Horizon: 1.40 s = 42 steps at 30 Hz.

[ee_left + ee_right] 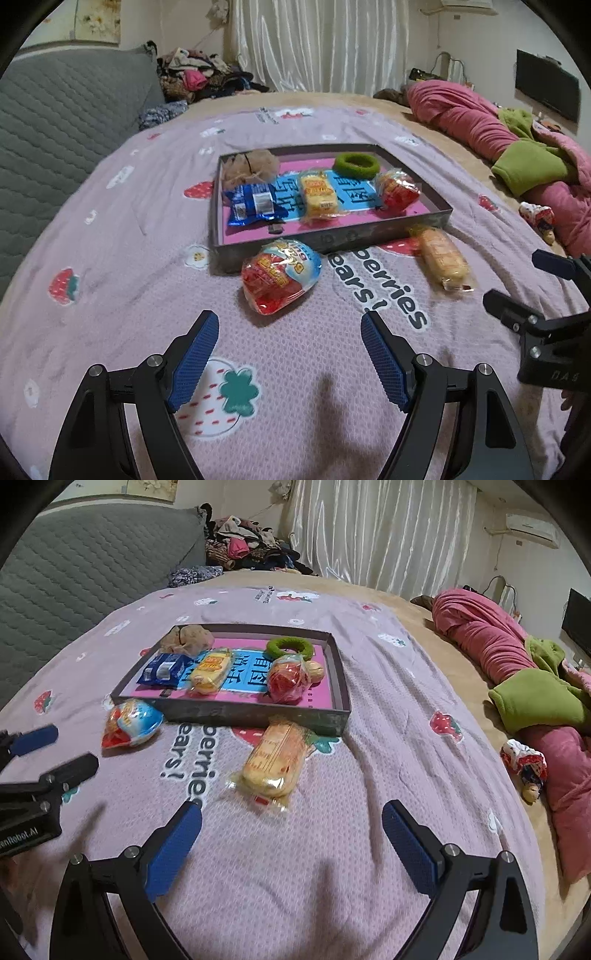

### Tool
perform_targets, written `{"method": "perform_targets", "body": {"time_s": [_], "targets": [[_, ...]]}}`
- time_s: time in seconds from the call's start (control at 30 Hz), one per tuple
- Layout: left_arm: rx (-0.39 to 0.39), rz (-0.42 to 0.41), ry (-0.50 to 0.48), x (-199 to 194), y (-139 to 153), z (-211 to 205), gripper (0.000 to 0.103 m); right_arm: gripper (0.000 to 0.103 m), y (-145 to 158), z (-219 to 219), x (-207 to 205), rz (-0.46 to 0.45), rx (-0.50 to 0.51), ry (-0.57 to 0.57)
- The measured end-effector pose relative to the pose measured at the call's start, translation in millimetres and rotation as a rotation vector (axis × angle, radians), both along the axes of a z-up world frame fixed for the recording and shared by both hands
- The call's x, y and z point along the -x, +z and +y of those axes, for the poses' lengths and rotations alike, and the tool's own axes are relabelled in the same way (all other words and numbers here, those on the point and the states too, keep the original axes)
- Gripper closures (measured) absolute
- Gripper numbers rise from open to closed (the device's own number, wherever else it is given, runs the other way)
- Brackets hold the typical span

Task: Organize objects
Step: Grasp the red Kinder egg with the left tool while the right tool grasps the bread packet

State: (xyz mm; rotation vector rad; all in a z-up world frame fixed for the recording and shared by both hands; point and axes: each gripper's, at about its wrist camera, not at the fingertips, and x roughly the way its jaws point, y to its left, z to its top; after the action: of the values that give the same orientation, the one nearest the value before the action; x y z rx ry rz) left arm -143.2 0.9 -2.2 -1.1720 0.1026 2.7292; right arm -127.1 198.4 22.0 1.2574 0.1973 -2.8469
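A shallow dark box (332, 240) (236, 712) with a pink floor lies on the bed. It holds a blue snack pack (251, 205) (162, 670), a yellow cake pack (319, 197) (212, 670), a red snack bag (399, 190) (288, 681), a green hair ring (356, 166) (290, 648) and a beige puff (249, 168) (188, 638). A red and blue snack bag (280, 280) (131, 722) and a yellow cake pack (441, 256) (275, 762) lie in front of the box. My left gripper (288, 323) (62, 746) is open and empty, just short of the red and blue bag. My right gripper (291, 808) (517, 273) is open and empty, just short of the loose cake pack.
The bed has a lilac strawberry-print cover (110, 258). A pink and green quilt (517, 686) and a small doll (526, 768) lie at the right. A grey headboard (55, 122) and a pile of clothes (199, 77) are at the far left.
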Motion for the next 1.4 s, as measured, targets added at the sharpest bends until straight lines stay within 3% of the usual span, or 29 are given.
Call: {"method": "perform_targets", "body": {"time_s": [0.4, 1.1, 1.23, 1.3, 1.4], "targets": [[0.031, 0.023, -0.036, 36.7, -20.2, 4.8, 0.023, 0.004, -21.5, 3.9, 39.9, -0.028, 0.058, -0.069], [-0.048, -0.035, -0.044, 83.3, -45.2, -3.0, 0.023, 0.004, -49.4, -0.2, 78.0, -0.085, 0.119, -0.049], [-0.051, -0.044, -0.051, 86.5, -49.4, -0.5, 0.023, 0.018, -53.2, 1.3, 83.6, -0.095, 0.159, -0.034], [-0.054, -0.046, -0.061, 86.9, -50.0, 1.2, 0.031, 0.022, -56.5, 0.7, 86.4, -0.108, 0.16, -0.03], [-0.043, -0.047, -0.06, 86.9, -50.3, 3.0, 0.033, 0.031, -57.9, -3.0, 88.3, -0.106, 0.138, -0.021]]}}
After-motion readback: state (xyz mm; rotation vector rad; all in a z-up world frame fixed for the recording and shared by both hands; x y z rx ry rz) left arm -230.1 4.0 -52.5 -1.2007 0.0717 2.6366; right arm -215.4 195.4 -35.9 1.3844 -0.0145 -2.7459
